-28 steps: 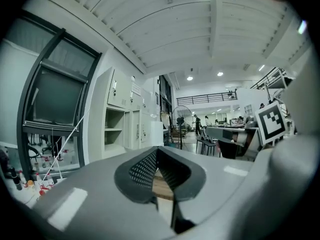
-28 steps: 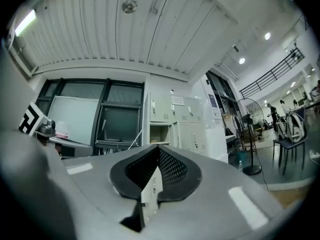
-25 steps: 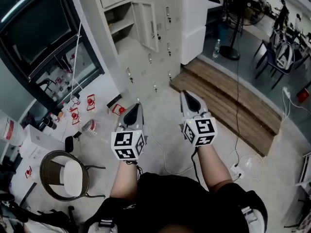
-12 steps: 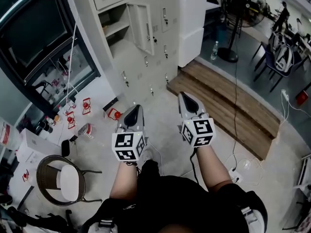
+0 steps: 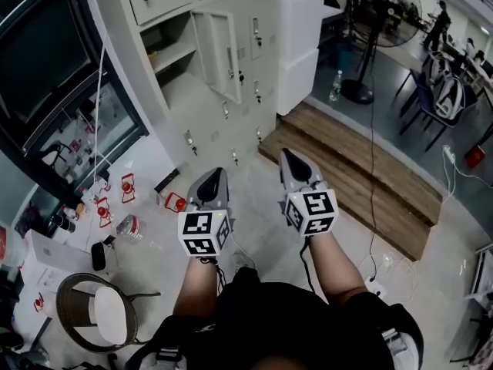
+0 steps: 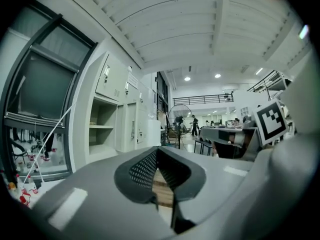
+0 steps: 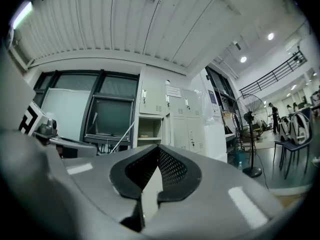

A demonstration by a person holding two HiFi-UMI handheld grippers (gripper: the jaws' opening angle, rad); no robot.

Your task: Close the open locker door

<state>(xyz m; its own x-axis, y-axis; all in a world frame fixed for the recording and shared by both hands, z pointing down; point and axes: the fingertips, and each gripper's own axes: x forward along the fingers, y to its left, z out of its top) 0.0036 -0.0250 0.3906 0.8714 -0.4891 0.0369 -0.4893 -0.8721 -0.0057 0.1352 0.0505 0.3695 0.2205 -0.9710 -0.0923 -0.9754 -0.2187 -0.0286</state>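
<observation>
- Plainly holds the left gripper (image 5: 216, 174) and the right gripper (image 5: 290, 156) side by side over the pale floor (image 5: 258, 206), both pointing at the far locker bank (image 5: 231, 114).
- Shows the left gripper closed, pads meeting at the tips, with nothing between them.
- Shows the right gripper the same way: pressed shut at the tips and empty.
- Finds the locker door (image 5: 216, 48) swung open high on the bank, far from both grippers and slightly left of them.
- Sets that door standing out from the bank's face, at the right edge of the open compartment (image 5: 171, 52) and its shelf.
- Leaves the door well apart from either gripper, touched by neither.
- Puts a white cabinet (image 5: 299, 45) just right of the bank and a wooden platform (image 5: 362, 176) on the floor to the right of the right gripper.
- Places a standing fan (image 5: 381, 6) at the far right, with a bottle (image 5: 337, 85) beside its base.
- Scatters small red-and-white items (image 5: 127, 183) over the floor at left, below a dark window frame (image 5: 69, 75).
- Sets a round chair (image 5: 100, 314) at the near left.
</observation>
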